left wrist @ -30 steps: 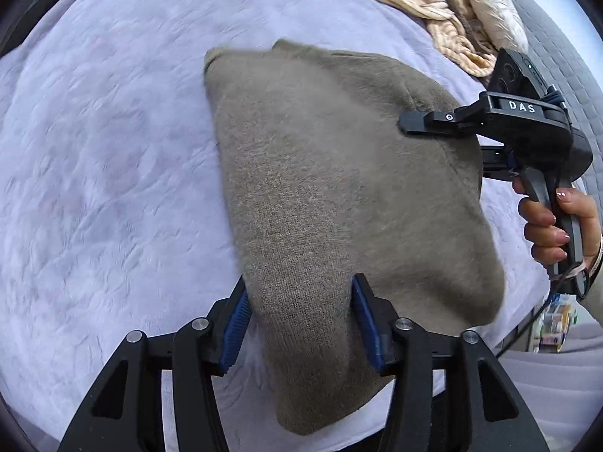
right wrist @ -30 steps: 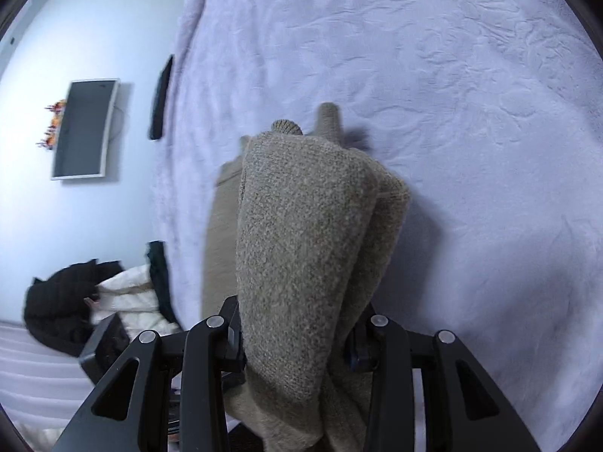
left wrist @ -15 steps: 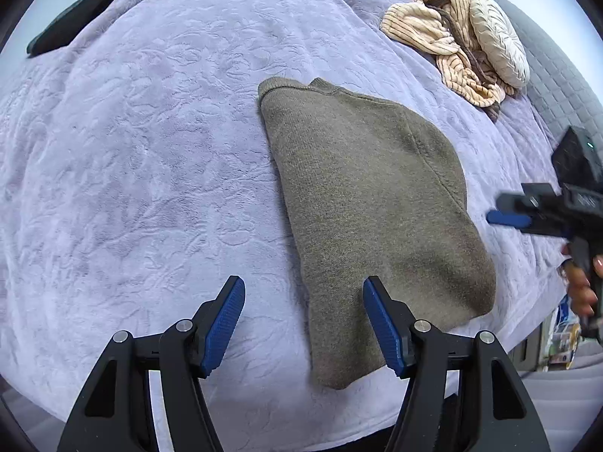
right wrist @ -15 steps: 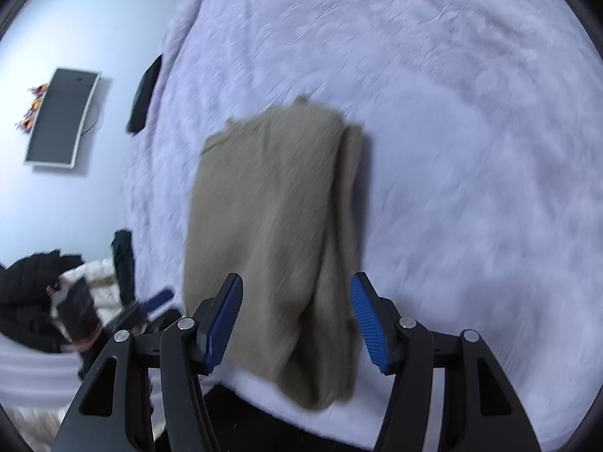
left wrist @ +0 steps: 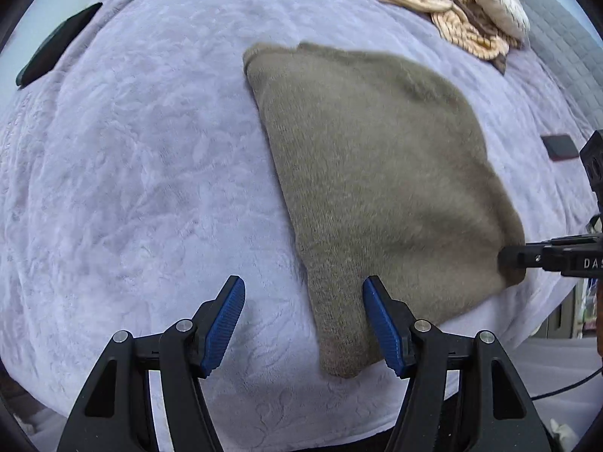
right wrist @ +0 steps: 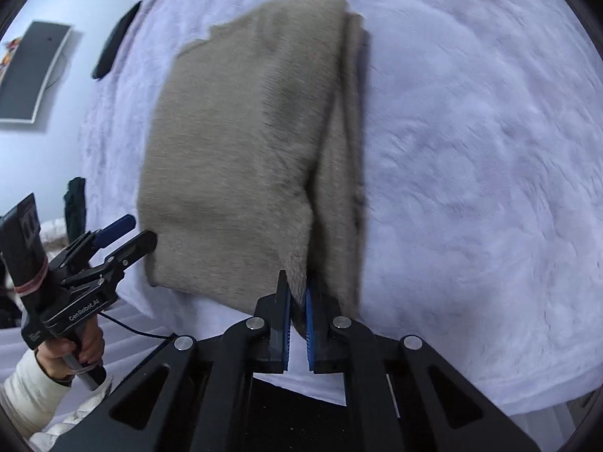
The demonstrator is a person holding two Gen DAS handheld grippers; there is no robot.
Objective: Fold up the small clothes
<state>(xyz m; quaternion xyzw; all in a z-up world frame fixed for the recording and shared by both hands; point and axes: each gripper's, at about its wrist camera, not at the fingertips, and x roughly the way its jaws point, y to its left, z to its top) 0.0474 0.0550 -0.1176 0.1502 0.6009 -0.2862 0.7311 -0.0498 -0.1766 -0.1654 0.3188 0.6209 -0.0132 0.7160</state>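
- Sweater [left wrist: 377,188], olive-brown knit, is lying folded on a lavender blanket [left wrist: 132,188] covering a bed, with its near end reaching close to the blanket's front edge.
- Right gripper [right wrist: 297,293] is pointing steeply down at the near right corner of the sweater; its jaws have just been closing and are now sitting pinched together on a fold of the knit, which is showing between the blue pads [right wrist: 309,301].
- In the left wrist view, the tip of the right gripper [left wrist: 507,258] is touching the sweater's near right corner.
- Left gripper [left wrist: 303,324] is hovering over the sweater's near left corner with its jaws standing apart; the narrow near end of the knit is lying between the blue pads, which are not pressing on it.
- In the right wrist view, the left gripper [right wrist: 132,231] is appearing beside the sweater's left edge, with a hand [right wrist: 75,350] in a white sleeve [right wrist: 26,395] gripping its handle.
- A pile of cream and tan knitwear [left wrist: 452,11] is resting at the far side of the blanket, well apart from the sweater.
- A dark flat object [left wrist: 559,147] is lying on the blanket to the right of the sweater.
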